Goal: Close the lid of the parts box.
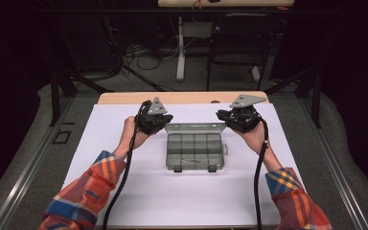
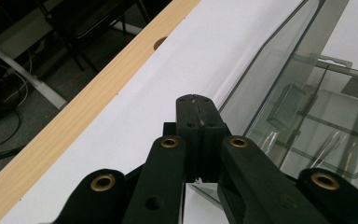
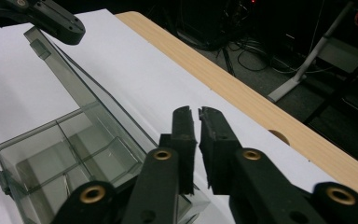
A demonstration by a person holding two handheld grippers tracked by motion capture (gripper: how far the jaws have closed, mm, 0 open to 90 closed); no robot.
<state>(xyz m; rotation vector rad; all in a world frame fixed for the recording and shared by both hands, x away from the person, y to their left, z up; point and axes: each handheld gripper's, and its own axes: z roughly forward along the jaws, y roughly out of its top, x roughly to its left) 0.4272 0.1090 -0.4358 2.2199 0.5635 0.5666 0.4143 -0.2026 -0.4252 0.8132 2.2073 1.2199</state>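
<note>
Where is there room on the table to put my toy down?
The white sheet is bare between the clear box and the near edge, between the two sleeves. The strips left and right of the box are free too, past the forearms. It is crowded at the box's raised lid, where the left gripper and right gripper sit at its corners.

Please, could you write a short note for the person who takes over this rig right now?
Left claw: shut, at the left top corner of the lid; whether it pinches the lid is unclear.
Right claw: shut to a slit, at the right top corner.
Clear box: mid-table on the white sheet, lid upright.
Done: box opened.
Left: probably swing the lid, both hands together.
</note>
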